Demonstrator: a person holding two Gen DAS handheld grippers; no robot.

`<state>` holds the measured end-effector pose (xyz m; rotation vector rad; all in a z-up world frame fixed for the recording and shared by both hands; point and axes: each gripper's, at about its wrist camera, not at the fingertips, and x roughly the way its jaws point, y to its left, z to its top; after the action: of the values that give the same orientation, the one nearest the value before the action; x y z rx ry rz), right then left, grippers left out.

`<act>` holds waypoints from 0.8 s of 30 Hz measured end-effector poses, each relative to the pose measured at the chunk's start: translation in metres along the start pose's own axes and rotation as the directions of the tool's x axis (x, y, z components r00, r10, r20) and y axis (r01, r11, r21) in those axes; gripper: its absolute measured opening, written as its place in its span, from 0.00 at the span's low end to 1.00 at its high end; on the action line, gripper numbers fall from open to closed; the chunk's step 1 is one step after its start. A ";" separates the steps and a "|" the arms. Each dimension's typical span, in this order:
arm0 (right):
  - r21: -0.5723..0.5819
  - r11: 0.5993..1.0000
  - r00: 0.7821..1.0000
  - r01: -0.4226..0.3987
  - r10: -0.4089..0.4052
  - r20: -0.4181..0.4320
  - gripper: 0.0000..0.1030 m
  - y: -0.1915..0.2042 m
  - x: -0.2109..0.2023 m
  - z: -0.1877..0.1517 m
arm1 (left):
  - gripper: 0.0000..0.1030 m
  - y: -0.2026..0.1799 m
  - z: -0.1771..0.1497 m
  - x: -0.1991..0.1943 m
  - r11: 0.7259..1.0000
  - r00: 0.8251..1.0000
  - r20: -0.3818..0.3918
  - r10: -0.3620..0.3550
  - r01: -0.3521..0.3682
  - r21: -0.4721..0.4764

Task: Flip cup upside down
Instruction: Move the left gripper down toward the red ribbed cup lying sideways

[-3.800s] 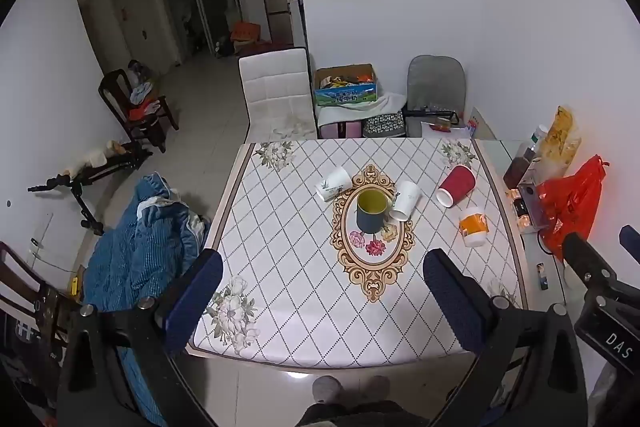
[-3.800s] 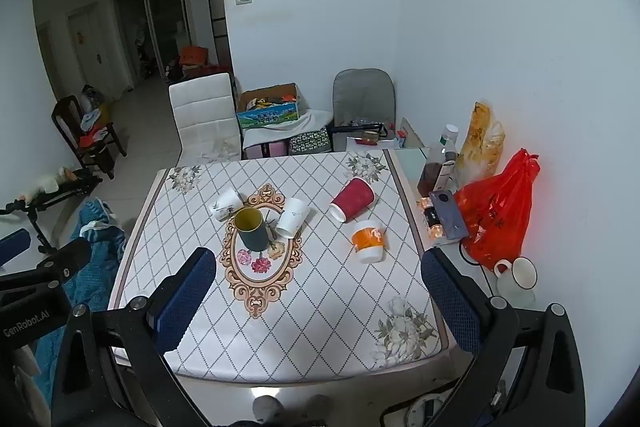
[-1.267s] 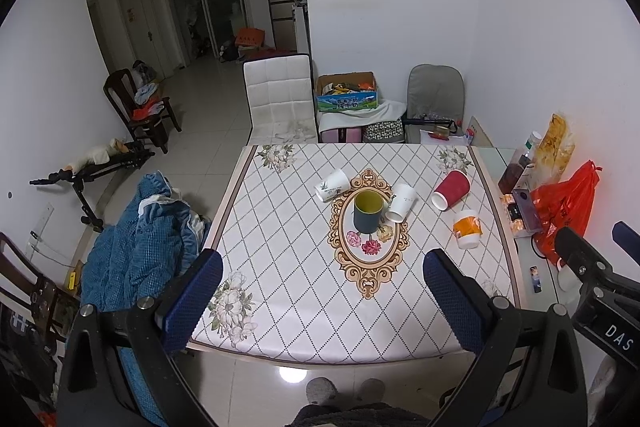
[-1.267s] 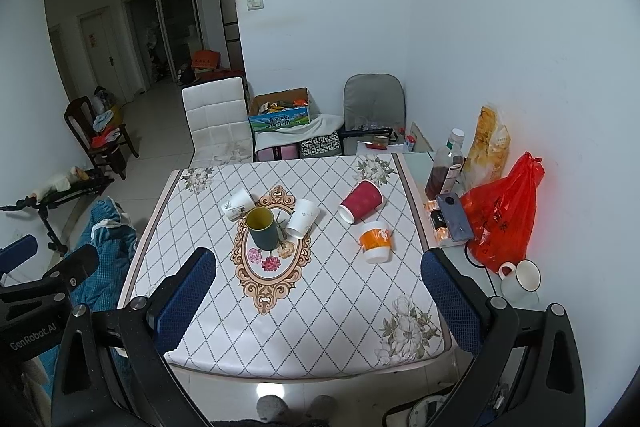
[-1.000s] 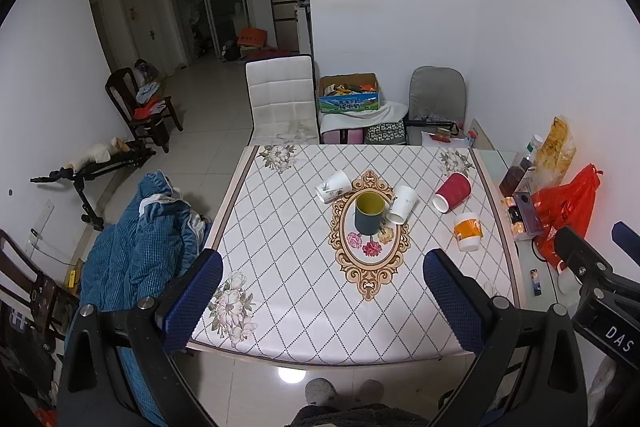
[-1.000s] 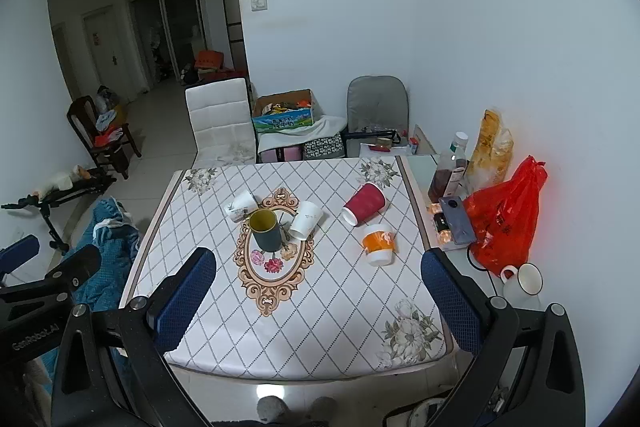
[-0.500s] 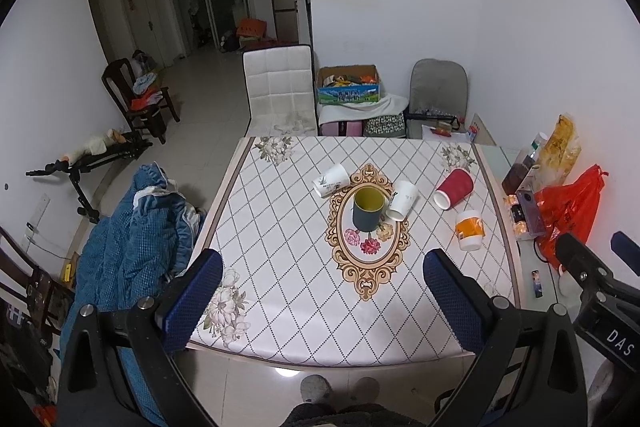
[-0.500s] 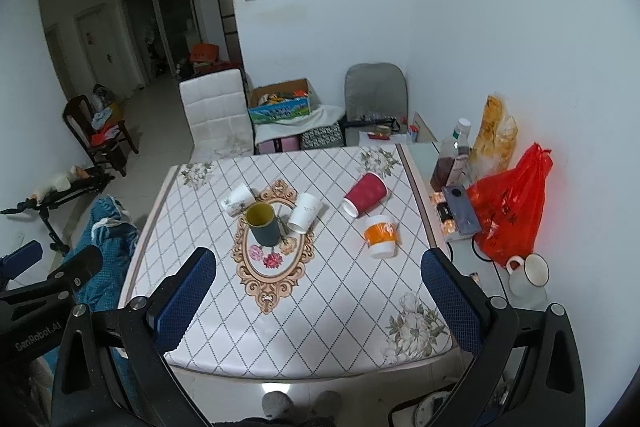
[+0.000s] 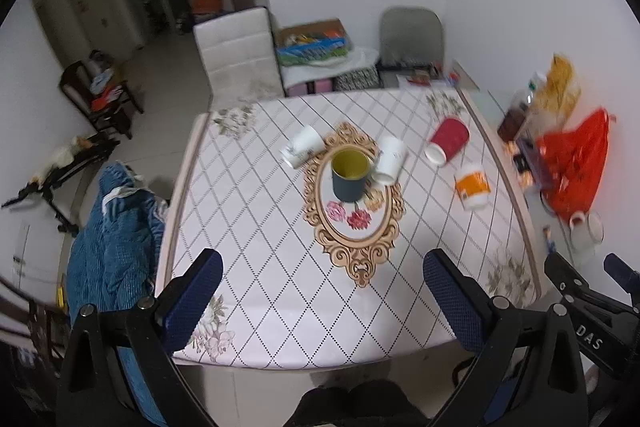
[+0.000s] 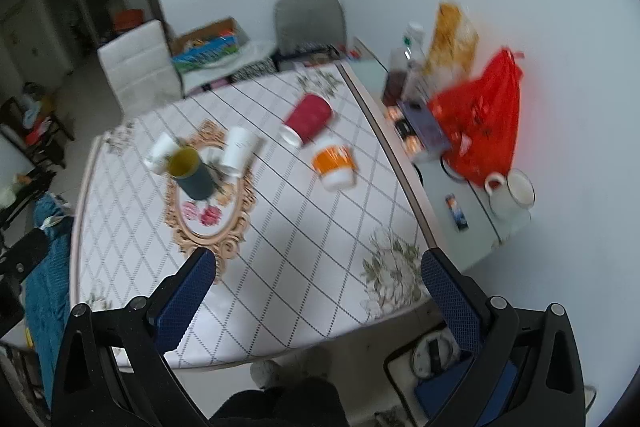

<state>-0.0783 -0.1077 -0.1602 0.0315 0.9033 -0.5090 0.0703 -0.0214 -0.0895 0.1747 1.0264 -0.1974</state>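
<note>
The left gripper (image 9: 320,281) is held above the near table edge at the bottom of the left wrist view, jaws spread wide with nothing between them. The right gripper (image 10: 318,273) is likewise held apart and empty at the bottom of the right wrist view. The table (image 9: 256,227) is covered by a diamond-patterned cloth. The dark cup (image 9: 349,175) with a yellow interior stands upright, mouth up, near frame centre on an ornate oval motif (image 9: 356,251). A white cup (image 9: 389,161) lies just beside it. A red cup (image 9: 448,141) lies on its side at upper right, with an orange-banded cup (image 9: 472,186) below it.
</note>
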 end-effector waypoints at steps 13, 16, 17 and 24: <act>0.088 0.992 0.981 0.093 -0.076 -0.181 1.00 -0.024 0.119 -0.005 | 1.00 -0.041 0.020 0.101 0.996 0.990 -0.140 -0.028 0.039 0.078; 0.075 0.993 0.973 0.091 -0.072 -0.217 1.00 -0.025 0.146 0.002 | 1.00 -0.052 0.030 0.123 0.997 0.984 -0.178 -0.023 0.037 0.071; 0.065 0.994 0.971 0.089 -0.072 -0.226 1.00 -0.025 0.155 0.005 | 1.00 -0.055 0.034 0.130 0.997 0.981 -0.191 -0.020 0.034 0.069; 0.029 0.997 0.951 0.065 -0.054 -0.306 1.00 -0.030 0.211 0.023 | 1.00 -0.085 0.064 0.170 0.997 0.972 -0.235 0.013 0.006 0.078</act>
<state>0.0336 -0.2260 -0.3001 0.1210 1.1997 -0.5878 0.1876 -0.1330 -0.2076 0.2763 1.2549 -0.2173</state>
